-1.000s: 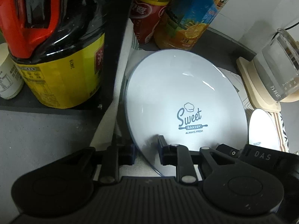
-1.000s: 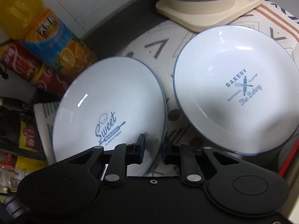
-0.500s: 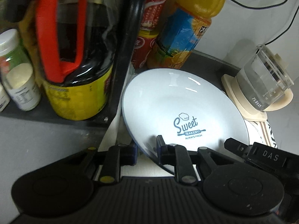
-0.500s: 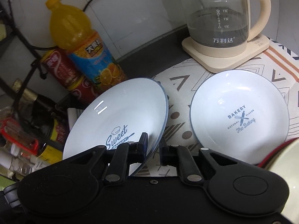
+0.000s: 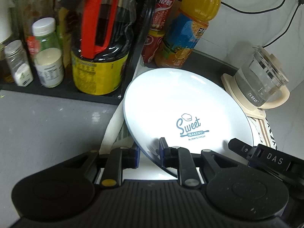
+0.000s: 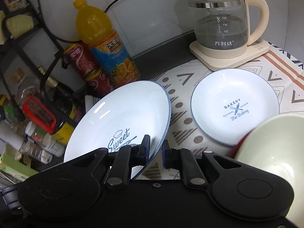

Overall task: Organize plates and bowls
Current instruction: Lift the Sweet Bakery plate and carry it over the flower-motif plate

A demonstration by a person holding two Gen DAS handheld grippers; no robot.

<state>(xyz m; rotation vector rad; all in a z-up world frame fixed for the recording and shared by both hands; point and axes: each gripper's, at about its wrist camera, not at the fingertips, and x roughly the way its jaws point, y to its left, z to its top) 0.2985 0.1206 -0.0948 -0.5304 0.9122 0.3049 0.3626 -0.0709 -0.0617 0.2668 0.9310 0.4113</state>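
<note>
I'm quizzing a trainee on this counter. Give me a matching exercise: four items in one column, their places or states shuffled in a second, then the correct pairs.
Items
1. Sweet Bakery plate
2. Bakery Natural Flavor plate
3. glass kettle
4. orange drink bottle

Places or states
A. stands on a cream base
B. lies flat on the patterned mat
C. tilted, its rim clamped by the left tongs and right tongs
D. upright beside the red cans

Pairs: 1-C, 2-B, 3-A, 4-D
</note>
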